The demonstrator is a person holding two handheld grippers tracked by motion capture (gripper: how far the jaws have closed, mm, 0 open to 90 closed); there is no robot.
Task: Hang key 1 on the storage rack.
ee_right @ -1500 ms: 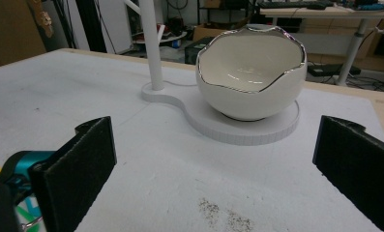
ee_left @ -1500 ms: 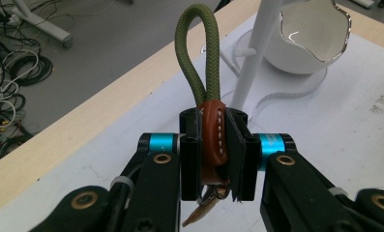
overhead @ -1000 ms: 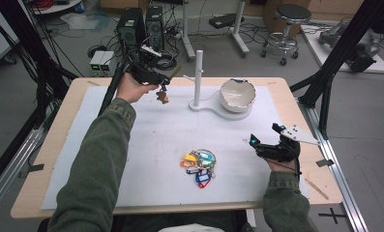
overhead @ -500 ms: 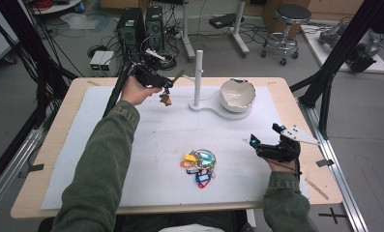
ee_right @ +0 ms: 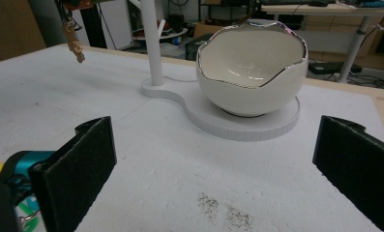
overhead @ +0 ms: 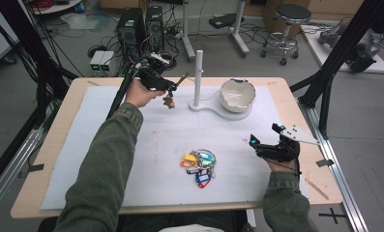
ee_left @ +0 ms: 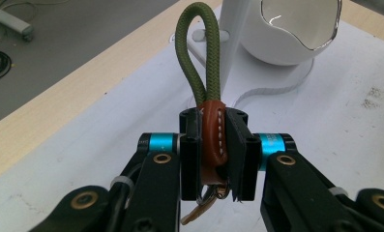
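The olive-green cord loop with its brown leather collar, clenched in the left gripper, has edged closer to the white upright post, likely for hanging, while the right gripper rests released.

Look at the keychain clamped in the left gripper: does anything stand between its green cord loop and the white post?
Nothing visible does. The left gripper holds the keychain with its green loop up, just short of the white post. The eggshell bowl sits beyond, off to the side.
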